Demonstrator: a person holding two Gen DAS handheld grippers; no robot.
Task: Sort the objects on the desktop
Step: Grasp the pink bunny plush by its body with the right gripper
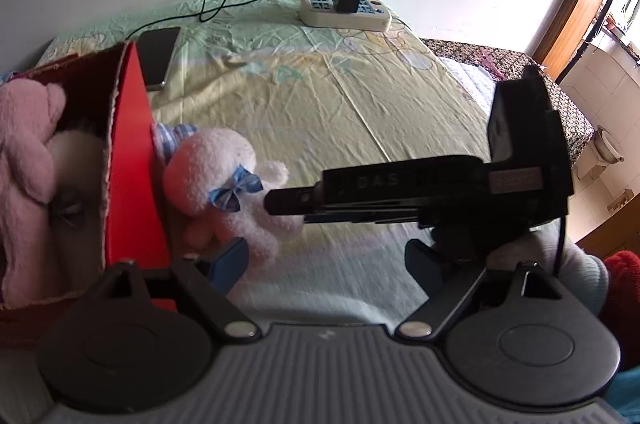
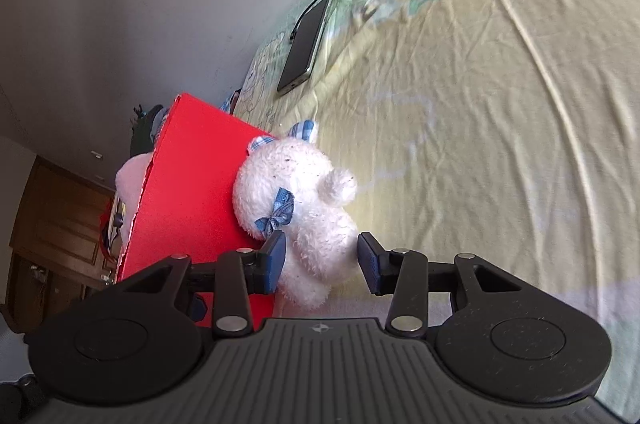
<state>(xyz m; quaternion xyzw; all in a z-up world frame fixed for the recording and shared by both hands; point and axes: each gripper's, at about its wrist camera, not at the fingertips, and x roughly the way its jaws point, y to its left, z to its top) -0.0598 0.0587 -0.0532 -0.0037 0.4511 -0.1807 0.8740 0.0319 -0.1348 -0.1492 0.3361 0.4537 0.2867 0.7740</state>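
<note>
Right wrist view: right gripper (image 2: 322,260) straddles the bear (image 2: 304,200), jaws open, ready to lift it into the red box (image 2: 192,192) it leans against. Left gripper (image 1: 326,262) waits open nearby.

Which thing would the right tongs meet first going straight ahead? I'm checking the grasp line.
The white plush toy: its lower body already sits between the open right tongs, with the red box alongside.

Red box (image 2: 192,192) blocking left side, white plush bear (image 2: 304,208) pressing against its wall. Right gripper (image 2: 322,262) jaws straddling bear, standing apart. Bed sheet (image 2: 500,144) lying bare rightward. Phone (image 2: 306,44), power strip (image 1: 346,10) sitting far back.
</note>
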